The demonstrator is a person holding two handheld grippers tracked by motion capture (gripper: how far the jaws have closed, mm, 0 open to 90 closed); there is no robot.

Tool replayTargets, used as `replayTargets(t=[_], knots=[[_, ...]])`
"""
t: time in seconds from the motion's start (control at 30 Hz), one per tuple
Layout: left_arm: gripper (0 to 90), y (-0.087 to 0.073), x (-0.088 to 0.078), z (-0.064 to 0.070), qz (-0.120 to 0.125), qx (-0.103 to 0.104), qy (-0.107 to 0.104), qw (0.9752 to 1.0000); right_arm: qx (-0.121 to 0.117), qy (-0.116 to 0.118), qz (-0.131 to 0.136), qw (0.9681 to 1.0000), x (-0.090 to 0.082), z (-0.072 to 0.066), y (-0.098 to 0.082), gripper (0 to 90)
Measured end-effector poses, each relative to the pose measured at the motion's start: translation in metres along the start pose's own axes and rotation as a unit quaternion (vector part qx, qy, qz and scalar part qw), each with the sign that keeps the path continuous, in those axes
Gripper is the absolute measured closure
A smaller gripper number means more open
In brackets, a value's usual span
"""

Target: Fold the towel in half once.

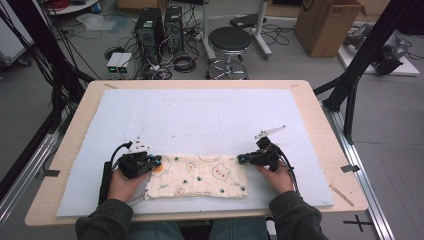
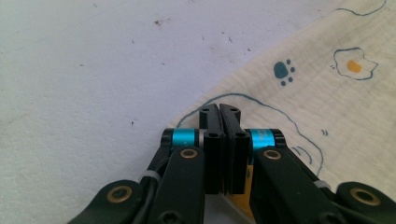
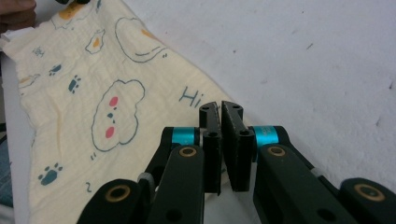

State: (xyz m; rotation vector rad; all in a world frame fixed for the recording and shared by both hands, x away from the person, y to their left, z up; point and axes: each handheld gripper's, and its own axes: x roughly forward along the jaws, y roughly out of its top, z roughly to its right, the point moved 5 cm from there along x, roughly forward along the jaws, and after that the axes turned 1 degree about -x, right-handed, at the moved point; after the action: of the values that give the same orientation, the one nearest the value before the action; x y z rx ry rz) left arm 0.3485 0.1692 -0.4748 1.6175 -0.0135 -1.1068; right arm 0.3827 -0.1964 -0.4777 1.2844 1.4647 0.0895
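1. Left gripper: jaws closed together, tips at the cloth's corner; whether fabric is pinched cannot be told.
2. Right gripper: jaws closed, at the opposite corner.
3. Cloth: flat near the surface's front edge.

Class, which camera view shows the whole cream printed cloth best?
The high view: the cream printed cloth lies folded on the white mat, all edges visible. The left gripper view shows one corner; the right gripper view shows part, with a bear print.
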Motion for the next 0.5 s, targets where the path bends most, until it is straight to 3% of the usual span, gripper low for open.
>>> replayTargets(t=[0.3,0.43,0.5], knots=[[87.4,-0.001,0.0,-0.001,0.004,-0.003,-0.004,1.0,0.002,-0.017,0.002,0.9999,-0.01,0.004,-0.004,85.6],[81.9,0.001,-0.006,-0.001,0.01,-0.002,-0.009,0.9999,-0.021,-0.022,0.019,0.9994,-0.015,-0.003,-0.001,80.6],[78.4,0.004,-0.009,-0.002,0.024,-0.01,-0.013,0.9996,-0.02,-0.023,0.027,0.9992,-0.018,-0.005,0.001,76.8]])
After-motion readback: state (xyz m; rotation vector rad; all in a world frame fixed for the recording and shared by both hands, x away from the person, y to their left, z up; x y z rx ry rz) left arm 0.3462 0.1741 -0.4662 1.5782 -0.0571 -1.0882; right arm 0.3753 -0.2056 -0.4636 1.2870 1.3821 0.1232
